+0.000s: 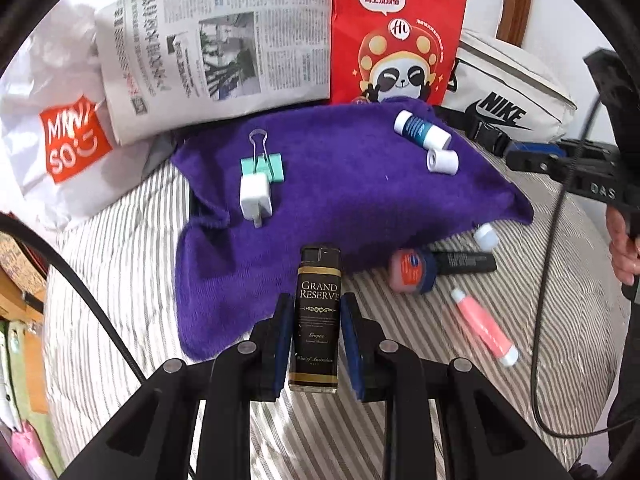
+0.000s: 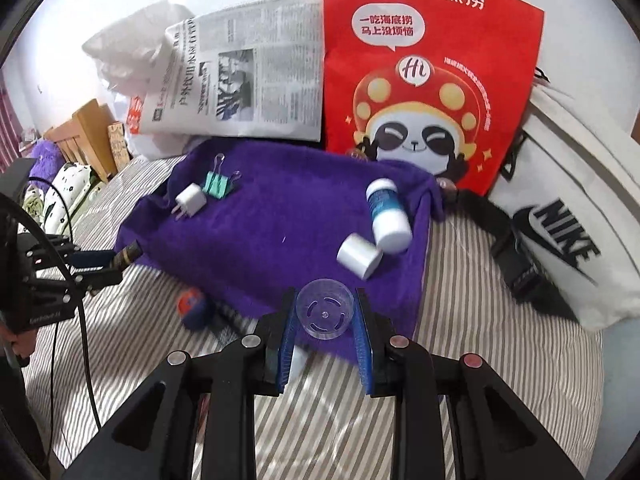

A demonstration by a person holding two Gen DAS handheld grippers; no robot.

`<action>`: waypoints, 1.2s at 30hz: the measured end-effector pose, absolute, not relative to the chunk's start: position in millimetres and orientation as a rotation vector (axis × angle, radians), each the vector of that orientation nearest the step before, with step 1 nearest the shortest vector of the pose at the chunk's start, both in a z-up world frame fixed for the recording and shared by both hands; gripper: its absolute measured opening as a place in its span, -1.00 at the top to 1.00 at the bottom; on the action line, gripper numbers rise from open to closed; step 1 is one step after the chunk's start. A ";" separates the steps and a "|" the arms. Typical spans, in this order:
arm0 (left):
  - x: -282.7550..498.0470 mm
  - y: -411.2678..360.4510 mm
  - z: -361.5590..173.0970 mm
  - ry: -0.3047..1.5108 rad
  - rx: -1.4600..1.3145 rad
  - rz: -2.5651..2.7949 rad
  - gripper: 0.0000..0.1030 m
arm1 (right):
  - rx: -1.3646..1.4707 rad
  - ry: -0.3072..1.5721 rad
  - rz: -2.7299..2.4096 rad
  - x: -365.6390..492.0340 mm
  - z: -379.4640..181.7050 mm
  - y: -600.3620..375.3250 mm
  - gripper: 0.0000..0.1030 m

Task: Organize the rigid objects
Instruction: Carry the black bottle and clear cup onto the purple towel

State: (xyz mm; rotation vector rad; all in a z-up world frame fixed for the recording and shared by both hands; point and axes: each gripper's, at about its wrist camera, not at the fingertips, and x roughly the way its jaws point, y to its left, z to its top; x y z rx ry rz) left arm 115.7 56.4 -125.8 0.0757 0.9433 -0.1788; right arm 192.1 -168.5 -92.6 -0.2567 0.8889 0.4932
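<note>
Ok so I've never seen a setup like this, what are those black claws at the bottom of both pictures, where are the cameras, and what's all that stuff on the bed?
The claws are hand-held grippers; a person carries one in each hand. Each has a wide-angle camera looking along its two fingers, so each picture is one gripper's own view.

The left view shows the left gripper shut on a black lighter. The right view shows the right gripper shut on a clear round cap.

Both look at a striped bed with a purple towel. On the towel lie a white charger, a green clip, a blue-and-white bottle and a white cap. Off the towel lie a pink tube, a black tube and a small jar. Behind stand a newspaper, a red bag and a white Nike bag.
</note>
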 end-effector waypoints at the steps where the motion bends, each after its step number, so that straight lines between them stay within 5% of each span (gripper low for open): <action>1: 119.4 55.2 -122.4 0.940 0.079 -0.181 0.55 | -0.266 0.886 0.493 199.1 -89.9 -165.2 0.48; 17: 202.8 51.8 -131.2 0.968 0.033 -0.198 0.55 | -0.301 0.962 0.544 246.4 -115.3 -156.2 0.48; 36: 211.7 53.9 -157.2 1.016 0.033 -0.189 0.55 | -0.356 1.058 0.565 247.9 -156.3 -158.3 0.48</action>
